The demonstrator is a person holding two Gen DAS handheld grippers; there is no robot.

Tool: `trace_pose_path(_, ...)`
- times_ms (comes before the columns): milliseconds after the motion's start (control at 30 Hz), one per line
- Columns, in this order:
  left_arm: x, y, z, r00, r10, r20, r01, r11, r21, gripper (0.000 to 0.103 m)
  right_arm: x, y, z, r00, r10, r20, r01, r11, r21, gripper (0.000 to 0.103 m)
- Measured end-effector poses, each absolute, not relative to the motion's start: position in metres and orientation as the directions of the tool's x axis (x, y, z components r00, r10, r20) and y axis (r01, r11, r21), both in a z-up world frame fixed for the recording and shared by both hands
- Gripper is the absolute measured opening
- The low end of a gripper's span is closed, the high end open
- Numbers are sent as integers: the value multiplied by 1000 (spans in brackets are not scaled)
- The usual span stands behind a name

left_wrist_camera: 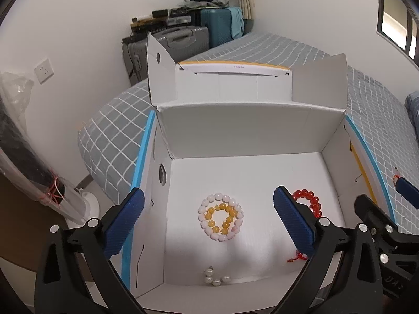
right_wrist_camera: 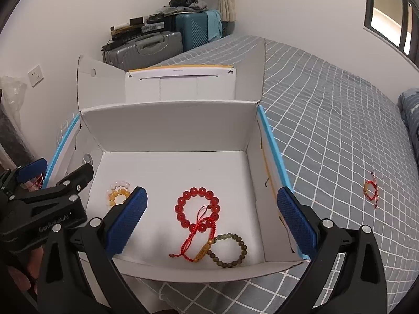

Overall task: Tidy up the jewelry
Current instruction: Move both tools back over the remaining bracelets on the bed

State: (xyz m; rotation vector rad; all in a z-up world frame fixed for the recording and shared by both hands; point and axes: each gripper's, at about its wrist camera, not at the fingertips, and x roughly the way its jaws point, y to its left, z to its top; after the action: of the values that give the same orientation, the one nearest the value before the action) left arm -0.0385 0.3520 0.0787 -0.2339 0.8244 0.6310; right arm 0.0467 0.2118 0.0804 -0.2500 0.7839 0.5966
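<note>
An open white cardboard box (right_wrist_camera: 170, 130) sits on a bed with a grey checked cover (right_wrist_camera: 327, 130), its lid flaps standing up at the far side.

The left claw (left_wrist_camera: 209, 219) hangs above the left part of the box with its blue pads spread wide and nothing between them. Just beyond and between its fingers lies a pale pink bead bracelet (left_wrist_camera: 221, 217) on the box floor, with a smaller yellow bead bracelet (left_wrist_camera: 221, 218) lying inside its ring. Nearer, at the box's near wall, sits a small cluster of white pearls (left_wrist_camera: 214, 278).

The right claw (right_wrist_camera: 212, 222) is also wide open and empty, poised over the right part of the box. Between its fingers lies a red bead bracelet (right_wrist_camera: 197, 210); a red cord bracelet with a gold charm (right_wrist_camera: 201, 246) overlaps its near edge, and an olive bead bracelet (right_wrist_camera: 227, 250) lies just right of that cord, near the near wall.

Well apart, out on the bed to the right of the box, lies another small red cord bracelet (right_wrist_camera: 370, 189).
</note>
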Motion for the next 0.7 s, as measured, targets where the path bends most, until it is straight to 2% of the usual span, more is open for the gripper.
trace_pose_path(367,-16,305,98,591,371,-716,-518,855,16,97,46,142,93,616,366,-698,-524,852,-15,95)
trace_pose_path(700,52,189,109,672,229,-705,-315,949,7,97,46,11,96,681,267,-682,-374,927,-10,95)
